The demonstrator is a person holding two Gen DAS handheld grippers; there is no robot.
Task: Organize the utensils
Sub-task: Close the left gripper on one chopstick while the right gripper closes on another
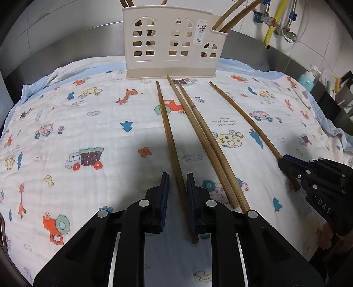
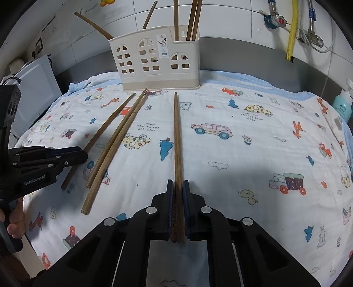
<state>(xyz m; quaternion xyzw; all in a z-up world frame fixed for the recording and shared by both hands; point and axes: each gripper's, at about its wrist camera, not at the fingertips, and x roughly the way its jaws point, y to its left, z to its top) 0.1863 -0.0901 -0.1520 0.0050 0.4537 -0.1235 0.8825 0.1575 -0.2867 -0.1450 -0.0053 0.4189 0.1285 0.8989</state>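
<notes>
Left gripper (image 1: pixel 177 187): fingers apart, straddling the leftmost chopstick (image 1: pixel 169 141) without clamping it; that stick's near end runs under the gripper body. Right gripper (image 2: pixel 178 189): pads pressed on the rightmost chopstick (image 2: pixel 177 136), whose butt end is hidden between them. Middle pair (image 1: pixel 198 132) lies touching on the printed cloth (image 1: pixel 88 110). All four sticks lie lengthwise, tips toward the cream holder (image 1: pixel 169 44). Holder's standing chopsticks (image 2: pixel 192 19) are cut off by the upper frame edge.
</notes>
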